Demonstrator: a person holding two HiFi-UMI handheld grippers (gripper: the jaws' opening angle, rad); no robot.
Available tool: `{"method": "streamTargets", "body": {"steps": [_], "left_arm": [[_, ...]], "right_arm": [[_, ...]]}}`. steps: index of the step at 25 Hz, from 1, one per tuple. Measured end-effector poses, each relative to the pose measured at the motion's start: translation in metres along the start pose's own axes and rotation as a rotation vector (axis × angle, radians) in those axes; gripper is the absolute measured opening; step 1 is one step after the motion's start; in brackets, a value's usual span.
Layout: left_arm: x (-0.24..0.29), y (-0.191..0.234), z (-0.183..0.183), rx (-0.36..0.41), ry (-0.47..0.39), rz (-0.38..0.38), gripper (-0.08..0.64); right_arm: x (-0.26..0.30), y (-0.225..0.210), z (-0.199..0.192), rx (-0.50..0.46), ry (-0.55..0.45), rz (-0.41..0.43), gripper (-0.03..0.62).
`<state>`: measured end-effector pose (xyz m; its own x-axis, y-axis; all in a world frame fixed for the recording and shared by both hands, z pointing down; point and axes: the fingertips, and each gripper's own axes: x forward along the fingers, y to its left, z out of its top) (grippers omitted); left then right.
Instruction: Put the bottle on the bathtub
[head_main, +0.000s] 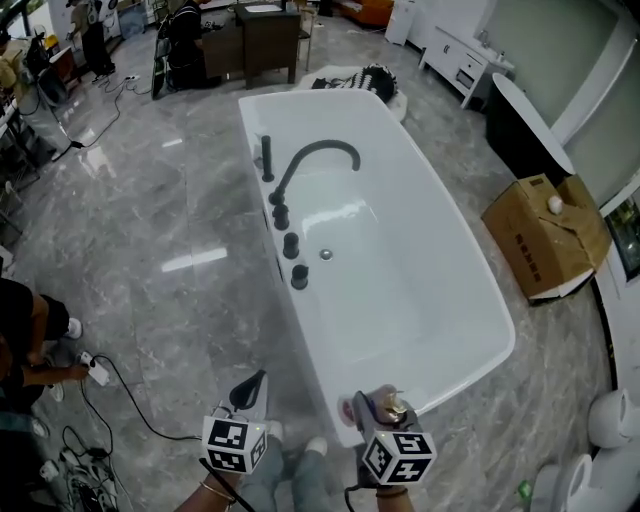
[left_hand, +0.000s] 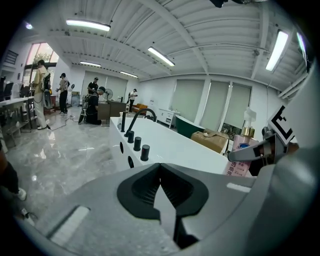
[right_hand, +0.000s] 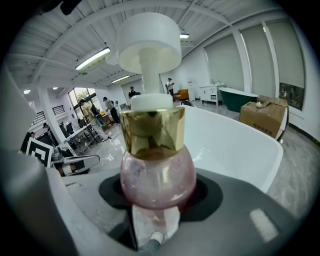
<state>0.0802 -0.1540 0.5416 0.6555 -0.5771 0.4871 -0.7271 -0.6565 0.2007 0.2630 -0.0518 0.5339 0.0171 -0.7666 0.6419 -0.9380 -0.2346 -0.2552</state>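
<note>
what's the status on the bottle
Left gripper shut, empty. Right gripper shut on pink pump bottle, at near end of bathtub, not yet down. Faucet sits farther along the rim.

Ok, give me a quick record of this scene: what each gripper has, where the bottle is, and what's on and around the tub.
right gripper: shut on the bottle, which stands upright
left gripper: jaws together, nothing between them
bottle: pink, gold collar, white pump; held by the near end of the bathtub
bathtub: white, nothing seen inside
tap: black, on the rim at the head view's left, with knobs beside it
cardboard box: on the floor, right of the bathtub
</note>
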Motion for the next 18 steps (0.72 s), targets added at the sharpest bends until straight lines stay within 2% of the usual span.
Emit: {"method": "streamTargets", "body": {"steps": [10, 18], "left_arm": [[0.002, 0.017, -0.012, -0.025, 0.005, 0.018, 0.009], [0.005, 0.026, -0.02, -0.031, 0.017, 0.026, 0.009]], "right_arm": [[0.021, 0.009, -0.01, -0.056, 0.035, 0.012, 0.221], [0.048, 0.009, 0.008, -0.073, 0.013, 0.017, 0.221]]}}
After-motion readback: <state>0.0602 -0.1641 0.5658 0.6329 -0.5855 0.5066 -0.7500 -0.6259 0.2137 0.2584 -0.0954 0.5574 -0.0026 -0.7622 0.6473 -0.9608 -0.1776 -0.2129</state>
